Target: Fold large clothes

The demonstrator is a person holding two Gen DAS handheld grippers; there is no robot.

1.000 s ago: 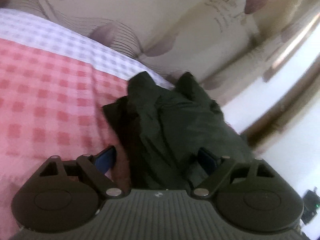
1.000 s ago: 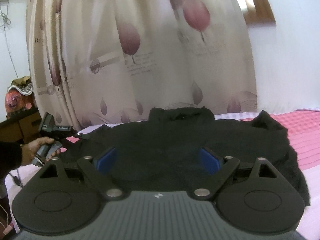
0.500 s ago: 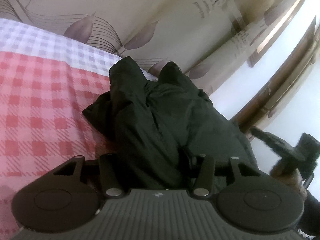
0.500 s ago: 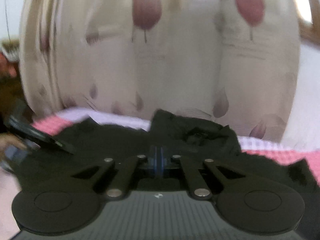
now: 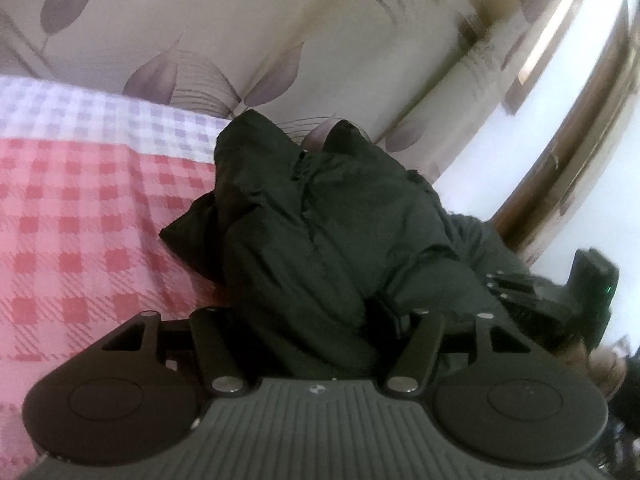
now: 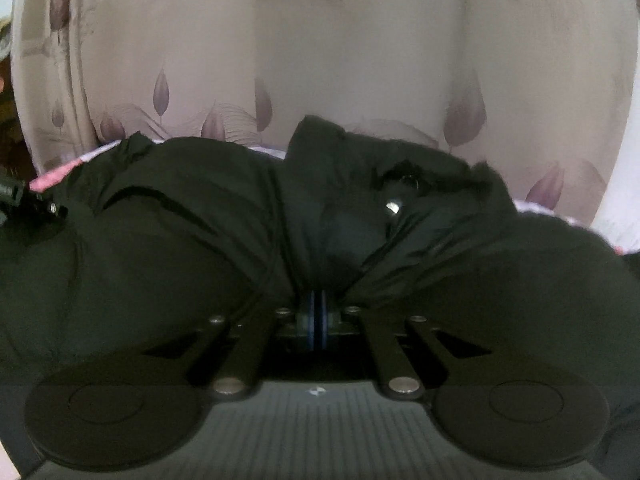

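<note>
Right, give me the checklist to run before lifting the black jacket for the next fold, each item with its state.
1. Right gripper shut on the black jacket: ok, blue pads together with fabric bunched at them.
2. Left gripper gripping the jacket: ok, fabric fills the gap between its closed-in fingers.
3. Jacket lies on the checked bedspread: ok.
4. Grips on matching edges for a square fold: cannot tell, fabric is bunched.
5. Jacket flat, without creases: not ok, heaped and wrinkled.
6. Grippers apart from each other: ok, the right one shows off to the side in the left wrist view.
</note>
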